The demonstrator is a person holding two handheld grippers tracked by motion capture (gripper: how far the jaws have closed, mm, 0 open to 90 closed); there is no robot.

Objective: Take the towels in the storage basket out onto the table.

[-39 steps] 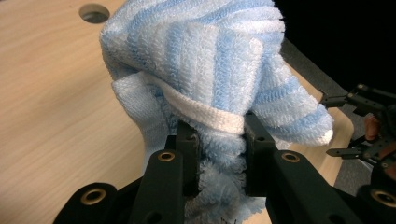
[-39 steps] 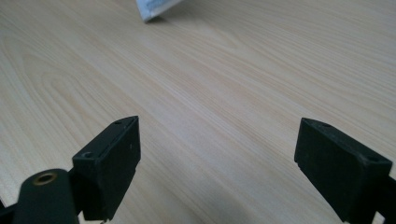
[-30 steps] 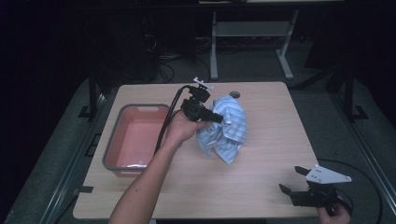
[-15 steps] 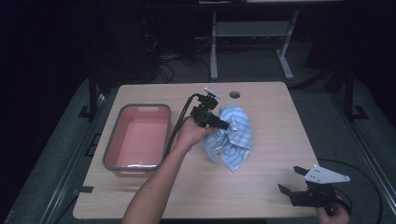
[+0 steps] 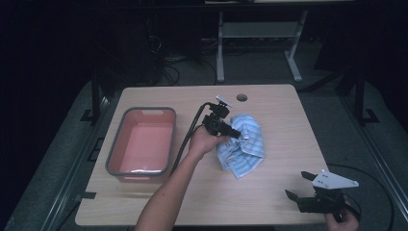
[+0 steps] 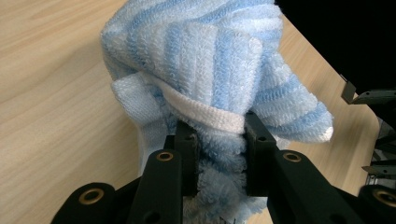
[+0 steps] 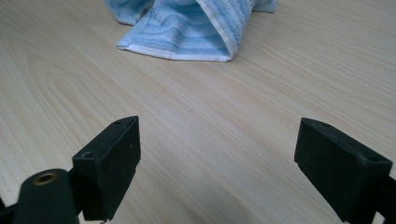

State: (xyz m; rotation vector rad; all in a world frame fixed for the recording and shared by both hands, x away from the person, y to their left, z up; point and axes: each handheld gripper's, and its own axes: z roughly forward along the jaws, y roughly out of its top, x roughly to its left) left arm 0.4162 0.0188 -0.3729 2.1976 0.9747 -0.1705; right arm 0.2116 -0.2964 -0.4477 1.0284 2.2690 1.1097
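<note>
A light-blue striped towel (image 5: 244,144) lies bunched near the middle of the wooden table (image 5: 269,103). My left gripper (image 5: 235,134) is shut on a fold of it; in the left gripper view the towel (image 6: 210,65) bulges out between and above the two black pads (image 6: 187,154). My right gripper (image 5: 297,186) rests open near the table's front right corner, its jaws wide apart. In the right gripper view the gripper (image 7: 219,154) has nothing between its pads, and the towel's lower edge (image 7: 187,32) lies flat on the wood farther off.
A pink tub with a grey rim (image 5: 115,149) stands on the table's left side and holds nothing. A round cable hole (image 5: 241,97) sits near the far edge. Bare wood (image 5: 288,144) stretches between the towel and my right gripper. Dark floor and a desk frame lie beyond.
My left gripper has come down and slightly right with the towel, and the cloth has sunk and spread lower on the table. My right gripper has kept still.
</note>
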